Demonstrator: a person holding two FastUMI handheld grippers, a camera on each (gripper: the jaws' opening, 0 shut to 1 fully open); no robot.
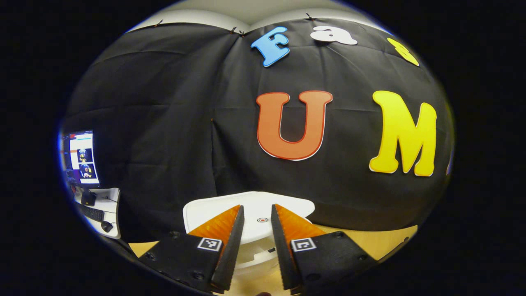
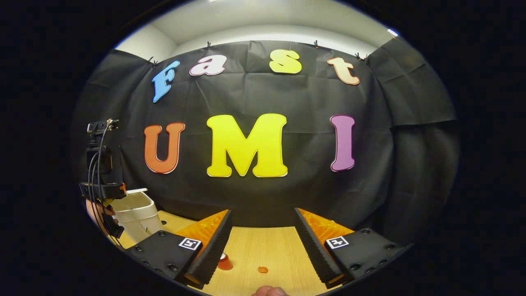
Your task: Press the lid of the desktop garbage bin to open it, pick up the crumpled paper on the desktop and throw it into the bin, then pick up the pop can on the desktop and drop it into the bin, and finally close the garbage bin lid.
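Left hand-held gripper (image 1: pixel 257 213): fingers parted, empty, poised just above the white garbage bin lid (image 1: pixel 254 213), which bears a small red target mark (image 1: pixel 262 220). Right hand-held gripper (image 2: pixel 263 224): fingers wide apart, empty, over the wooden surface (image 2: pixel 263 250). In the right gripper view the white bin (image 2: pixel 135 216) stands at far left, beside the other gripper (image 2: pixel 100 181).

Both views are evenly and fairly dimly lit from above; the pale ceiling (image 2: pixel 263 20) is the brightest area. Fisheye bending curves the worktop (image 2: pixel 263 250) edge and stretches everything near the rim. The centre is sharp, the fingers (image 2: pixel 213 242) close to the lens look slightly soft. Shadows are faint, with no strong glare.
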